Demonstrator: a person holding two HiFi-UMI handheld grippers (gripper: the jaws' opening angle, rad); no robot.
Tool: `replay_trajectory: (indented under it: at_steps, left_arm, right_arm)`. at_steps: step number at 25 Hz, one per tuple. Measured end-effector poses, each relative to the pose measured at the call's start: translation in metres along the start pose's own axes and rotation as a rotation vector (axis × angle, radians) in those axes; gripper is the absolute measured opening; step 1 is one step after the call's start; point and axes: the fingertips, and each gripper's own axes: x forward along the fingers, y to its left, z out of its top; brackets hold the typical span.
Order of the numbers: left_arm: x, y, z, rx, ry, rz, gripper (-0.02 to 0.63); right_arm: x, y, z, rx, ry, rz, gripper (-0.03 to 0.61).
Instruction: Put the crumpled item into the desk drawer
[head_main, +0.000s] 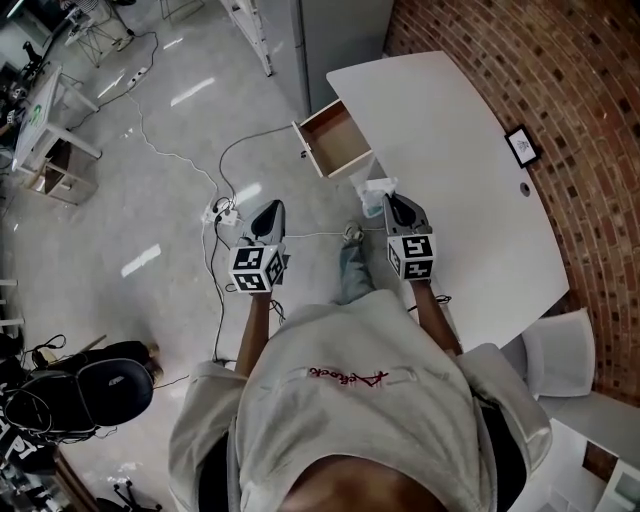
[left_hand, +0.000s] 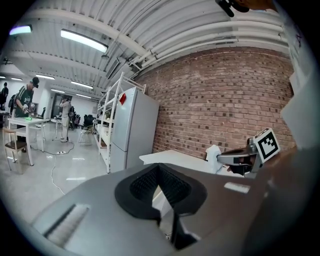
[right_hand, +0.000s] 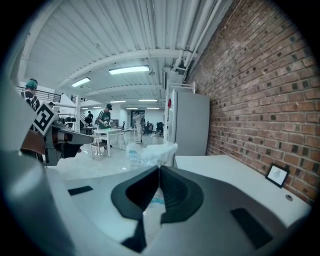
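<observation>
Could drop the crumpled item (right_hand: 150, 152) on the floor short of the open drawer (head_main: 335, 138), since only a thin fold looks pinched, or snag it on the drawer's near wall if lowered too soon. Grips that item with the right hand-held gripper (head_main: 392, 203), jaws nearly together on the fold, its bulk billowing just beyond the tips, with the drawer ahead and slightly left at the worktop (head_main: 450, 180) edge. Holds the left hand-held gripper (head_main: 268, 210) closed on nothing, well left of the right one.
</observation>
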Motion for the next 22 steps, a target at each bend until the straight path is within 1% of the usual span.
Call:
replay_trajectory:
  at_steps: [4,8,13,18,22]
  left_arm:
    - [0.023,0.015,0.007,-0.003,0.008,0.017,0.009]
    - [0.058,0.027,0.018,0.010,0.018,0.032,0.009]
    - [0.112,0.044,0.034,-0.005,0.025,0.055,0.009]
    - [0.175,0.060,0.057,-0.016,0.026,0.072,0.009]
    - [0.218,0.069,0.074,0.005,0.020,0.083,0.009]
  right_arm:
    - [0.033,-0.011,0.008,0.004,0.000,0.017,0.015]
    - [0.067,-0.029,0.022,0.006,-0.014,0.035,0.015]
    - [0.118,-0.058,0.037,0.002,-0.004,0.065,0.015]
    - [0.175,-0.096,0.058,-0.004,-0.005,0.092,0.015]
    - [0.214,-0.121,0.073,0.000,-0.002,0.112,0.015]
